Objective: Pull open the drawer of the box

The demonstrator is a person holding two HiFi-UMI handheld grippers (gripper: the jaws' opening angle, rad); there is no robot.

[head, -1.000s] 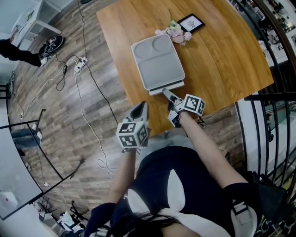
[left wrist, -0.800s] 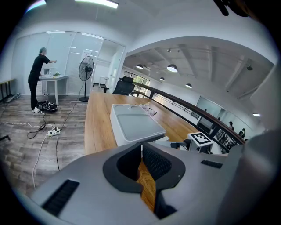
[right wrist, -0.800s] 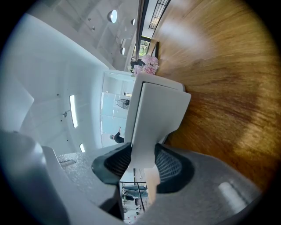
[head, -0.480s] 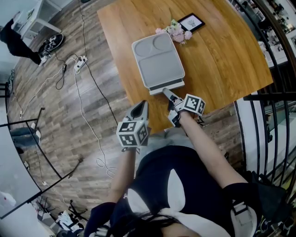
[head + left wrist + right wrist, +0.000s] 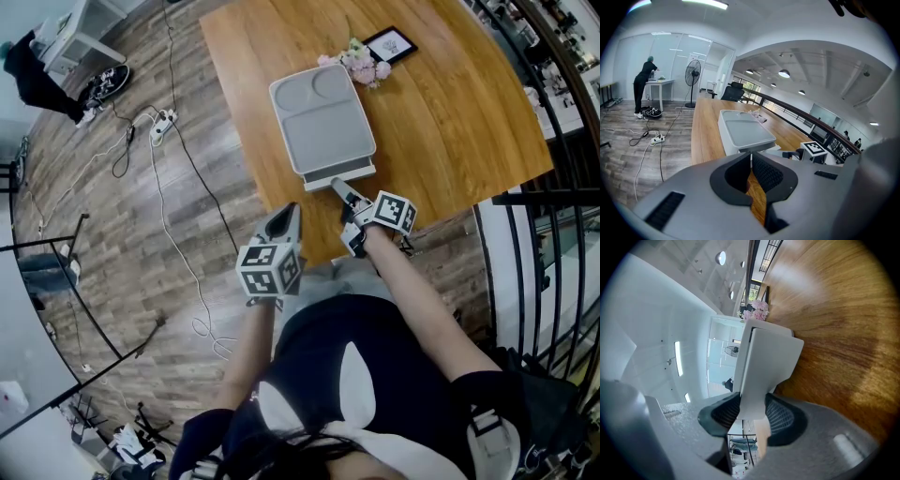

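grey box (image 5: 323, 122) mid-counter (image 5: 441, 112), long axis 12-to-6; drawer (image 5: 339, 175) at its 6 o'clock end, barely out. right tongs (image 5: 343, 192) clamped on drawer lip, likely pulling toward 6. left tongs (image 5: 284, 220) closed, empty, at 8 o'clock, farther off.

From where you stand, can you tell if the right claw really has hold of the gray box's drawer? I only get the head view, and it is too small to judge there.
Observer: Yes. In the right gripper view the right claw is clamped on the drawer, with a pad pressing on each side of its white front panel.
Visitor: And the other claw, is it carrying anything?
Observer: No. The left gripper view shows the left claw with its jaws together and nothing between them. Only the wood of the table shows through the slit, and it hangs short of the box.
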